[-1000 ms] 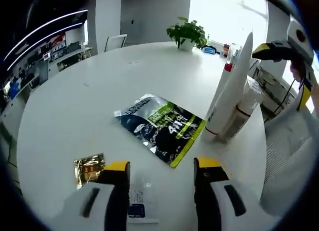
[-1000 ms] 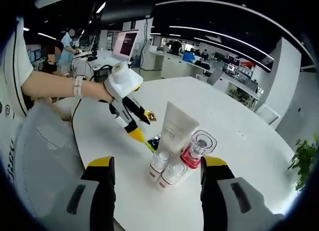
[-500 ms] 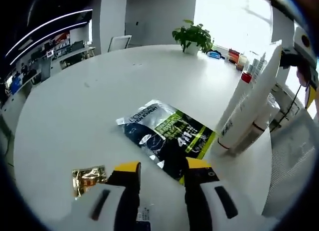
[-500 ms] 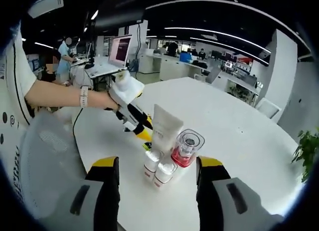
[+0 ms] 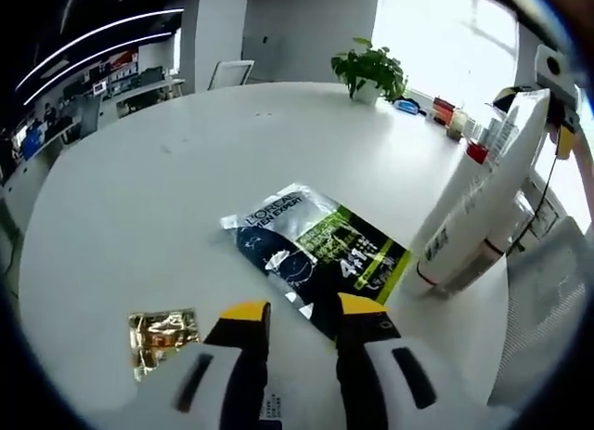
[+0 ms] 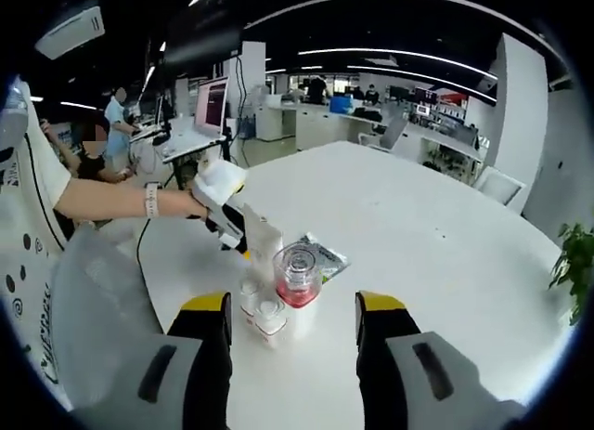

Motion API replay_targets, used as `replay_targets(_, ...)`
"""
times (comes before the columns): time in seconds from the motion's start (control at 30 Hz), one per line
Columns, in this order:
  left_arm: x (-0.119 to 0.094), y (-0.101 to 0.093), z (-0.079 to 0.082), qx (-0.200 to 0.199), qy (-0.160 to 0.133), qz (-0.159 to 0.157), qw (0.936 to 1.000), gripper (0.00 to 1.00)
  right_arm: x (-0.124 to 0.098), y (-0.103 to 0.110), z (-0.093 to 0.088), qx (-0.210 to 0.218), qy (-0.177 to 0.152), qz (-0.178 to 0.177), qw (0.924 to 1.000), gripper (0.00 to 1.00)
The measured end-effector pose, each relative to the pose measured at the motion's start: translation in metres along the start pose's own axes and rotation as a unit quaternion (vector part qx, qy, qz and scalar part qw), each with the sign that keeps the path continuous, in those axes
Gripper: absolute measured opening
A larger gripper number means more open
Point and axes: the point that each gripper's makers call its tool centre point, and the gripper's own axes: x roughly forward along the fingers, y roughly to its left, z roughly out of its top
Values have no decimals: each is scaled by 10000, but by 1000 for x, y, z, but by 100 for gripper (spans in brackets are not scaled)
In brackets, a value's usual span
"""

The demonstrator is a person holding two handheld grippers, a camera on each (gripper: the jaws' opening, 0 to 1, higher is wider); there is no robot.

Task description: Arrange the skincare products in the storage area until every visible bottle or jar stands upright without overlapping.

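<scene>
**Flat sachets left beside a standing cluster**

We see the left gripper [image 5: 295, 320] low over the white table [image 5: 139, 198], its yellow-tipped jaws drawn close with only a slim gap and nothing between them. Just ahead lies the dark-and-green sachet [image 5: 320, 251], flat; the gold sachet [image 5: 163, 333] lies beside the left jaw. The right gripper [image 6: 292, 311] hangs spread wide and empty, facing the cluster: a white tube [image 6: 262, 247], a red-based jar [image 6: 297, 277] and two small white-capped bottles [image 6: 260, 309], all upright and touching. We judge the sachets light, thin, floppy and slick, best pinched by a raised edge or corner. The tube looks top-heavy, so we would grip it low
</scene>
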Motion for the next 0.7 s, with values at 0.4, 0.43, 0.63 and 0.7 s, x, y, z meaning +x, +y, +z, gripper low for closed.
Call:
replay_targets(0.4,1,-3,4,6,-68,-107,9999,21,12,-53,-13,446,75,-126,9989,41)
replay_targets(0.43,1,-4,3,20,-58,-106,9999,20,15,-56,-16,458,133,-137,9988,41)
replay_targets(0.63,3,0,5,-107,-76,-80,9999,19,43,-74,-33,658,419,-46,9969,39)
replay_targets(0.7,2,-1,6,-151,-102,-83,9998,18,52,-80,-38,737,487,-9,9961,36)
